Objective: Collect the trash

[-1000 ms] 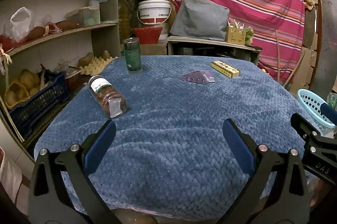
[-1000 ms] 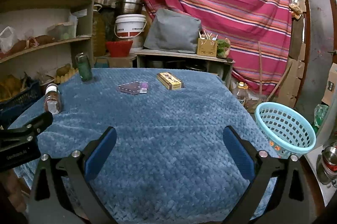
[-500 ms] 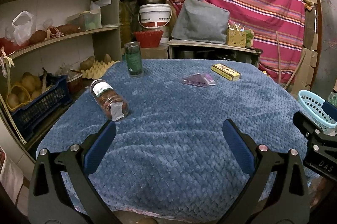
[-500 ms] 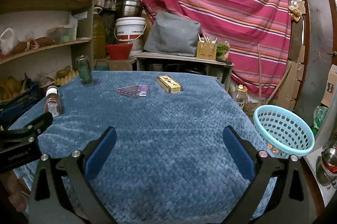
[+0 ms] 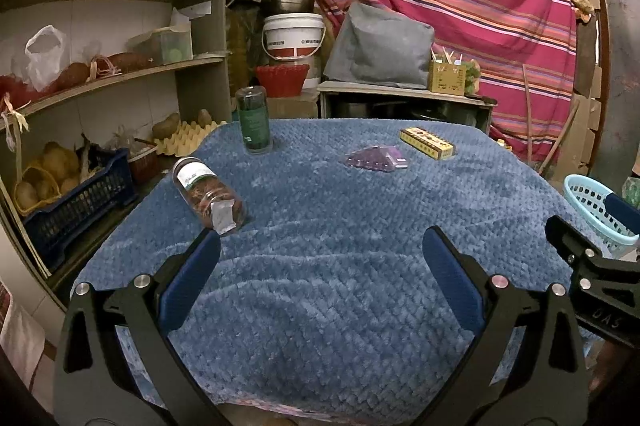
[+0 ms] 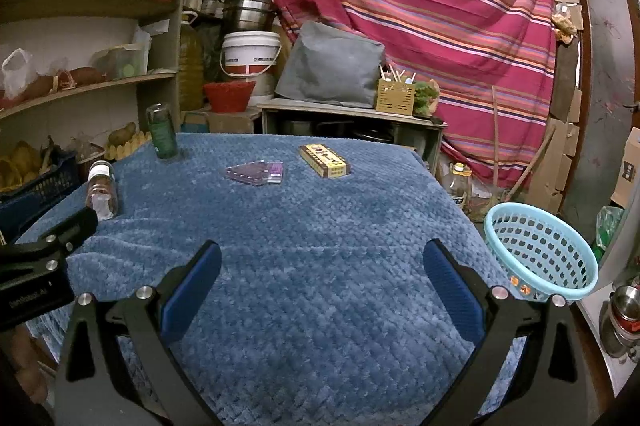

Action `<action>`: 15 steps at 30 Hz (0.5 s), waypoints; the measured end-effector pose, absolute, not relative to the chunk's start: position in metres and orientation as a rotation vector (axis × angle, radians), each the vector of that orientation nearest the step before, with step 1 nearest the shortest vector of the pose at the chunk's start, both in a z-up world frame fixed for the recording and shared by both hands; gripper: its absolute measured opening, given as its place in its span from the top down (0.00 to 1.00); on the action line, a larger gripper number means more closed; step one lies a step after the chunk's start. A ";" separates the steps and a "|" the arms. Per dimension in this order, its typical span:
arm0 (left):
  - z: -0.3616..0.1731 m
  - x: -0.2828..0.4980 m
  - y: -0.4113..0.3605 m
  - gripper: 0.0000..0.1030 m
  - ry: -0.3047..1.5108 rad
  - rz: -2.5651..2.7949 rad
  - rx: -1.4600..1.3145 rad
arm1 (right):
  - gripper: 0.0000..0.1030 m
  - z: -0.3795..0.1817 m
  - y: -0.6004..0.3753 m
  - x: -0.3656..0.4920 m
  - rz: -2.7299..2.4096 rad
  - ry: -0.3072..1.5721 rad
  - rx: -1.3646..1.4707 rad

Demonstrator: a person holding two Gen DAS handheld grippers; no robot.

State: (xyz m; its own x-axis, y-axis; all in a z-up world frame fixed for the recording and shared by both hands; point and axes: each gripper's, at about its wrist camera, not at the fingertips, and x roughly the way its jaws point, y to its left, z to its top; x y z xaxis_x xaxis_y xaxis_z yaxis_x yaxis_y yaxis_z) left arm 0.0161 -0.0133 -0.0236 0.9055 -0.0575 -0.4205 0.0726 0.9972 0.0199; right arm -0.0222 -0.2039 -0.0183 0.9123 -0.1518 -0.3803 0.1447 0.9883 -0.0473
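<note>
A cluttered storeroom with shelves and a striped red cloth is surrounding a table (image 5: 320, 266) covered in a quilted blue blanket. The left gripper (image 5: 320, 278) and the right gripper (image 6: 320, 278) are both hovering over the near edge, each with jaws spread wide and grasping nothing. Four items are lying on the blanket. A clear jar (image 5: 208, 192) is lying on its side just ahead and left of the left gripper, white cap pointing away, long axis running near-to-far with a leftward slant; the left gripper is judged the nearer tool. A green bottle (image 5: 254, 124) is standing upright farther ahead. A flat purple packet (image 6: 256, 172) and a yellow box (image 6: 325, 160) are resting farther out, closer to the right gripper's line. A perforated light-blue plastic basket (image 6: 540, 254) is sitting off the table, to the right gripper's right.
</note>
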 end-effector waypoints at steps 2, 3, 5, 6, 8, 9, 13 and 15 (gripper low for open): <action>-0.024 0.015 -0.014 0.05 0.432 -0.066 0.038 | 0.04 -0.018 -0.204 -0.022 -0.154 0.392 -0.018; -0.024 0.016 -0.014 0.05 0.431 -0.064 0.040 | 0.04 -0.019 -0.204 -0.022 -0.154 0.394 -0.019; -0.023 0.016 -0.014 0.05 0.430 -0.065 0.039 | 0.04 -0.019 -0.204 -0.022 -0.155 0.395 -0.018; -0.023 0.016 -0.014 0.05 0.430 -0.065 0.038 | 0.04 -0.019 -0.203 -0.022 -0.154 0.397 -0.018; -0.023 0.015 -0.014 0.05 0.430 -0.064 0.038 | 0.04 -0.018 -0.203 -0.022 -0.150 0.397 -0.017; -0.023 0.016 -0.014 0.05 0.428 -0.065 0.038 | 0.04 -0.018 -0.203 -0.022 -0.150 0.397 -0.018; -0.024 0.016 -0.014 0.05 0.434 -0.067 0.037 | 0.04 -0.018 -0.202 -0.021 -0.146 0.402 -0.022; -0.023 0.016 -0.014 0.05 0.437 -0.070 0.032 | 0.04 -0.018 -0.204 -0.020 -0.142 0.404 -0.021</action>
State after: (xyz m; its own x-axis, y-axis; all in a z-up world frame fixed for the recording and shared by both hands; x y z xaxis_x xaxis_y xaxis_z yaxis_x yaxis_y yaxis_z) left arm 0.0158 -0.0138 -0.0232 0.9039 -0.0605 -0.4235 0.0743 0.9971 0.0162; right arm -0.0198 -0.2042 -0.0183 0.9098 -0.1422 -0.3900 0.1340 0.9898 -0.0485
